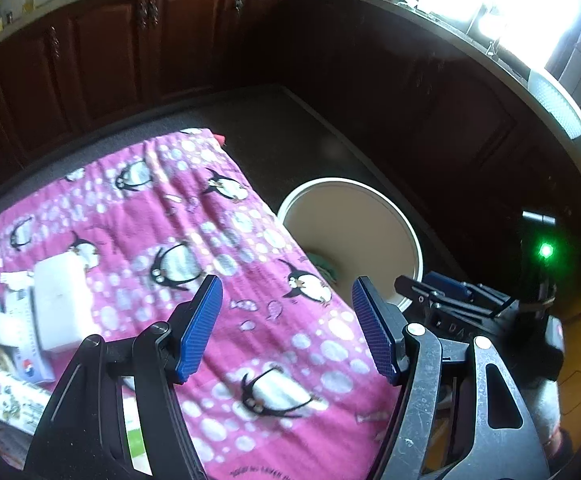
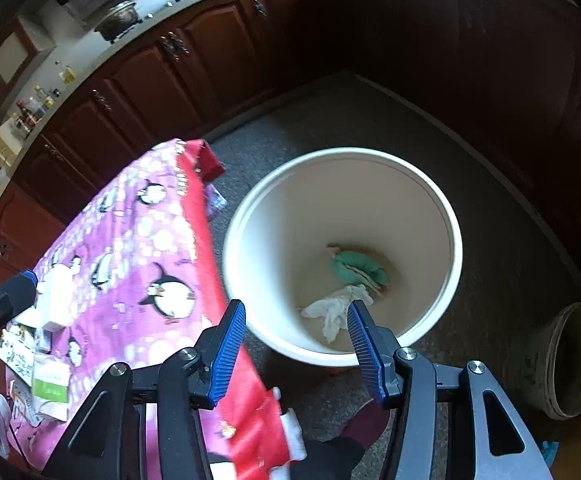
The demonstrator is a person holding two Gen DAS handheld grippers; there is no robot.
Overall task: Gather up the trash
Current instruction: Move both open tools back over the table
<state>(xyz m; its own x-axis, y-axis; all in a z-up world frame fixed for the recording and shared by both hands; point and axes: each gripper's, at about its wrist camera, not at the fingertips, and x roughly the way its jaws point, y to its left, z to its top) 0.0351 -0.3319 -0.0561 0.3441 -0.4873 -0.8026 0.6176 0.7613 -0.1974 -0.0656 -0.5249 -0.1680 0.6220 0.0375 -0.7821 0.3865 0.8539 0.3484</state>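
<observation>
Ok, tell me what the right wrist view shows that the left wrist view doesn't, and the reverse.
Only the right wrist view shows the bucket's bottom: a white crumpled tissue, a green wad, plus a second, dirty bucket on the floor. Only the left wrist view shows the bright window and a green indicator light. Both show the penguin cloth, the white bucket, boxes and packaging on the cloth, and empty, open grippers.

The cloth (image 1: pixel 194 264) in the middle of the left wrist frame is pink, with white dots and black-and-white penguins; in the right wrist frame it shows a red edge. The bucket (image 2: pixel 446 208) at the centre is white outside and cream inside. In it lie a green rag (image 2: pixel 356 266) and a white tissue (image 2: pixel 336 312). The cabinets (image 1: pixel 130 48) at the top are dark red-brown. The gripper pads (image 1: pixel 200 328) are blue.
</observation>
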